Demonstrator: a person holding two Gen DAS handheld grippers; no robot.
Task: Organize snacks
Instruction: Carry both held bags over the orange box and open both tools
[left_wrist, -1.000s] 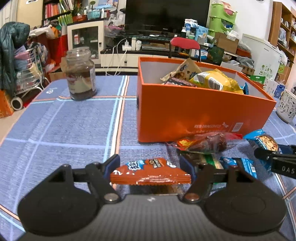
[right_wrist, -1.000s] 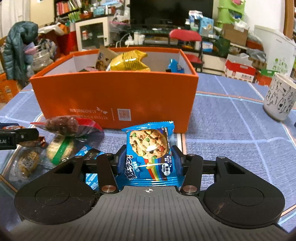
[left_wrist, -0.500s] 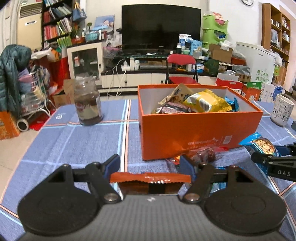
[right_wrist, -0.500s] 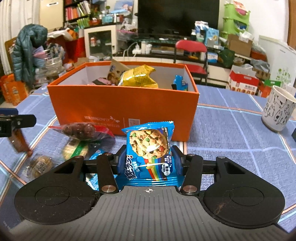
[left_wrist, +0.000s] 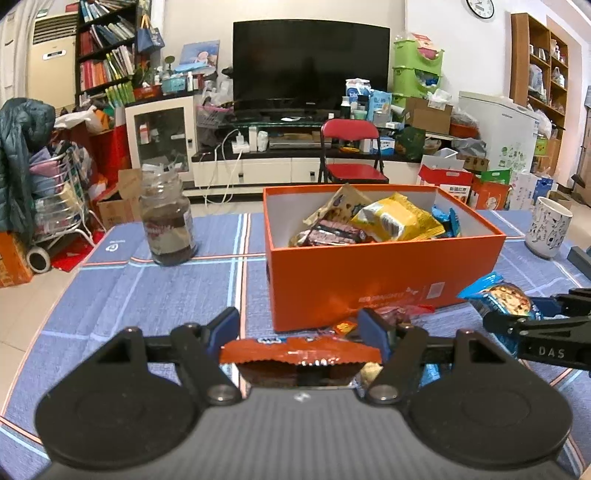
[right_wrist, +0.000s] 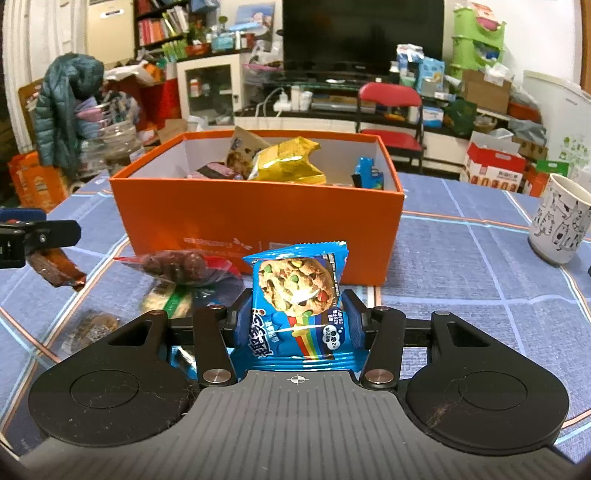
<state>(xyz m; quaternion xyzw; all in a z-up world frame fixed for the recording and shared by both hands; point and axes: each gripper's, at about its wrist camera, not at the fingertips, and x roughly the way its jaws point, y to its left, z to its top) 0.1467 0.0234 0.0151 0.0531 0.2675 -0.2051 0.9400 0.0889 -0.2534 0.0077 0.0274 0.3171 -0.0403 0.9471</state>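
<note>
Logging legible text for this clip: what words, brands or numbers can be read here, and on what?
"DAS": right gripper, on its black finger.
"RED DRAGONFLY": orange box, front wall, faint.
Blue cookie packet: Chinese characters and small print, unreadable.
Orange snack packet in the left gripper: print unreadable.
Jar label: blurred.

Left gripper (left_wrist: 300, 328): matte black linkage arms, round disc housings, silver pivot screws, blue finger pads (left_wrist: 223, 328), ribbed grey base. Right gripper (right_wrist: 294, 317) matches it (dust and hairs cling to its discs); seen side-on, its arm carries white "DAS" lettering.
</note>
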